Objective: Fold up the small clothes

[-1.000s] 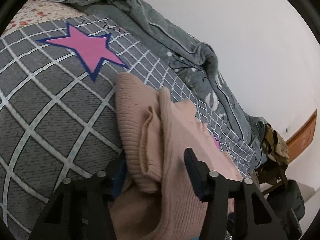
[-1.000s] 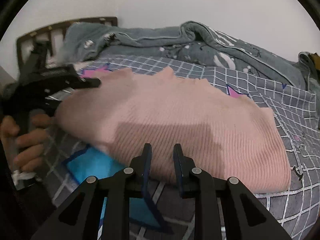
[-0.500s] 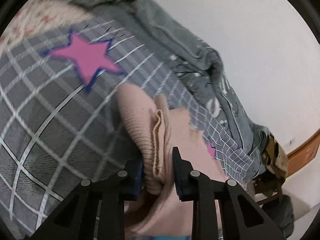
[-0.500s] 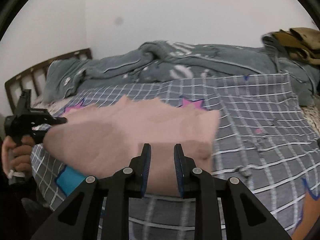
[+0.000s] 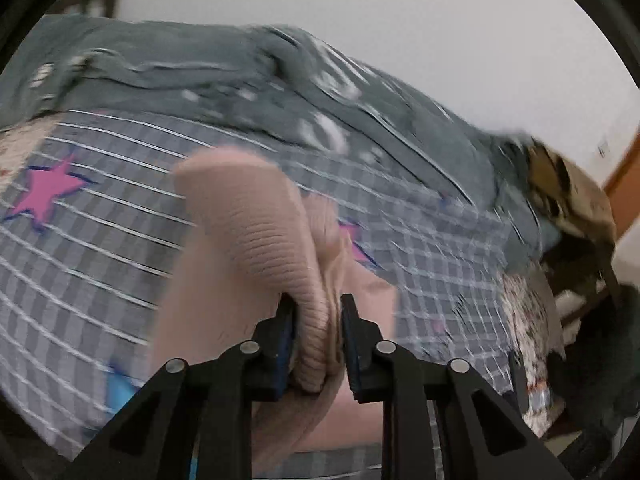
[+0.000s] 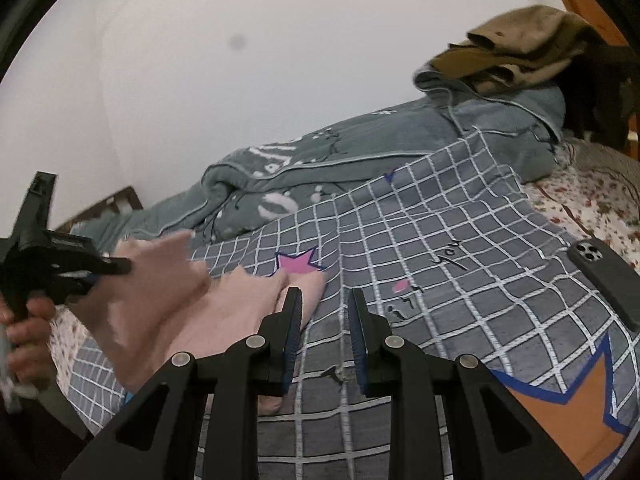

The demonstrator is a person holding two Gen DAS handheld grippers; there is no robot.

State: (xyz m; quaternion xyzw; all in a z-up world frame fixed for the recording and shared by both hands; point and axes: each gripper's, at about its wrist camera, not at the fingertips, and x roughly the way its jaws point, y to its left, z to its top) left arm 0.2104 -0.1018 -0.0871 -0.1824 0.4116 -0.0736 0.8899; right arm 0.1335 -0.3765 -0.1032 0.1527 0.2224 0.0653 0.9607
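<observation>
A pink ribbed knit sweater (image 5: 256, 240) lies on the grey checked bedsheet (image 5: 100, 240). My left gripper (image 5: 318, 324) is shut on a bunched edge of the sweater and lifts it off the bed. In the right wrist view the sweater (image 6: 224, 304) hangs from the left gripper (image 6: 120, 267) at the left, blurred by motion. My right gripper (image 6: 324, 312) is slightly apart with nothing between its fingers, over the sheet (image 6: 440, 260) just right of the sweater.
A crumpled grey-green duvet (image 6: 320, 168) lies along the wall. A dark phone (image 6: 604, 284) lies on the sheet at the right. Brown clothes (image 6: 512, 52) are piled at the far right. A dark headboard (image 6: 112, 204) stands at the left.
My left gripper closed on the sweater's edge and lifted it, swinging right. My right gripper swung right, away from the sweater, and its fingers opened a little.
</observation>
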